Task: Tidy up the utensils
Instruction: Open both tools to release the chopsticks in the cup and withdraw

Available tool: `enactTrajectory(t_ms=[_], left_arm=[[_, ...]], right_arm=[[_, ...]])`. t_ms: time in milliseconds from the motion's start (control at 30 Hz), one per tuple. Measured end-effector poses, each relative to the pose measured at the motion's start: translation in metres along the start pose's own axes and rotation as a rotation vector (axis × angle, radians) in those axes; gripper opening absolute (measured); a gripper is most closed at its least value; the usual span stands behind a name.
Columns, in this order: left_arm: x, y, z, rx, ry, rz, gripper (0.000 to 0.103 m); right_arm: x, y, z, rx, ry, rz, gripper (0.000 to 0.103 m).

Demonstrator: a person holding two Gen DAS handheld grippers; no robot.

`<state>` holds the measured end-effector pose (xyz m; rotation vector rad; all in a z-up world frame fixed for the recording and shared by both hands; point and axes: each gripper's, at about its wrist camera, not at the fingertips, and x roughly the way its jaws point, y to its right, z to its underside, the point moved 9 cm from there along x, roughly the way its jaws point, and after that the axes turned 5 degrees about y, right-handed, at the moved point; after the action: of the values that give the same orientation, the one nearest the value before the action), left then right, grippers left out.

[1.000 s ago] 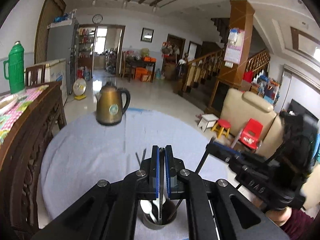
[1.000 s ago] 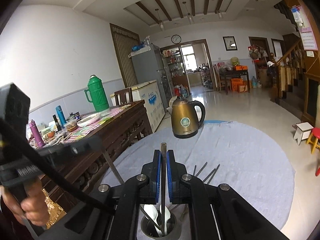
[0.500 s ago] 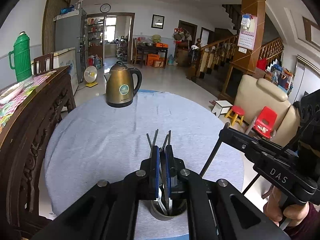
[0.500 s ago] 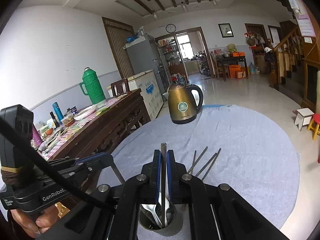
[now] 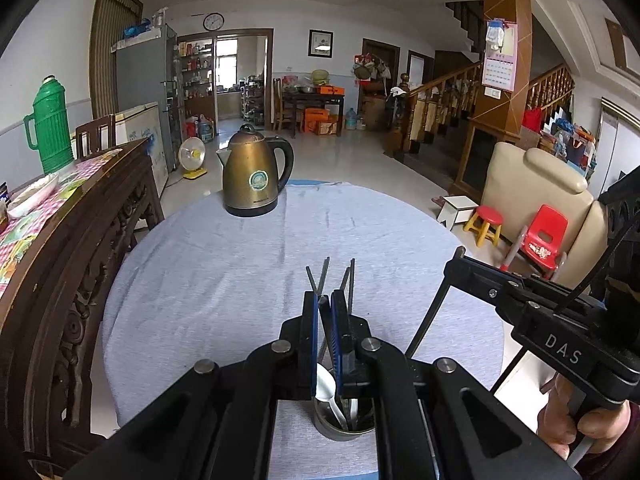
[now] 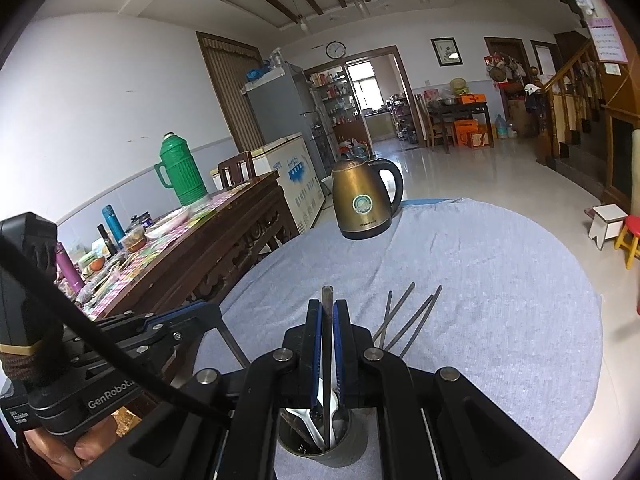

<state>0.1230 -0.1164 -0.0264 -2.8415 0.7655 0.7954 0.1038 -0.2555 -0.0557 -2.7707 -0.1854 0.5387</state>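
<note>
- The right gripper (image 6: pixel 327 312) has its jaws pressed together on a thin metal utensil handle (image 6: pixel 327 300), which stands upright between the blue pads and runs down into the metal cup (image 6: pixel 324 446) below.
- The left gripper (image 5: pixel 325 308) is likewise closed; a slim metal utensil (image 5: pixel 329 344) sits slanted between its pads, its lower end heading into the same cup (image 5: pixel 344 428).
- Both tools hang over the cup, which stands at the near edge of the round table's grey cloth (image 5: pixel 224 280). White and metal spoons already sit inside it.
- About 4 metal chopsticks (image 6: pixel 408 320) lie loose on the cloth just beyond the cup, toward the table's middle, crossing each other at their ends.
- A brass-coloured kettle (image 5: pixel 252 176) stands at the far edge, well apart from everything else.
- Handling judgement: the utensils look stiff, light and smooth, so they can twist or slide between flat pads; a grip on the upper part of the shaft keeps the lower end free to drop in.
- The cup looks light and could tip if a handle levers against its rim, so release should be straight down.
- The chopsticks lie flat on soft cloth; pinching across 1 near an end seems easiest.
</note>
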Motion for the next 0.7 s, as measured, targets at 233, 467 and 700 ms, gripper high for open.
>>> enactTrajectory(t_ms=[233,467,700], left_arm=[[-0.002,-0.006,0.002,0.053,0.003,-0.101,0.018],[-0.011,-0.011,-0.004,0.096,0.050,-0.182,0.040],[-0.011,-0.016,-0.005,0.100,0.047,-0.202,0.040]], right_arm=[[0.000,0.000,0.001,0.044,-0.026,-0.034,0.011],[-0.007,0.009,-0.006,0.071,0.007,-0.021,0.013],[-0.005,0.012,-0.002,0.077,-0.010,-0.014,0.013]])
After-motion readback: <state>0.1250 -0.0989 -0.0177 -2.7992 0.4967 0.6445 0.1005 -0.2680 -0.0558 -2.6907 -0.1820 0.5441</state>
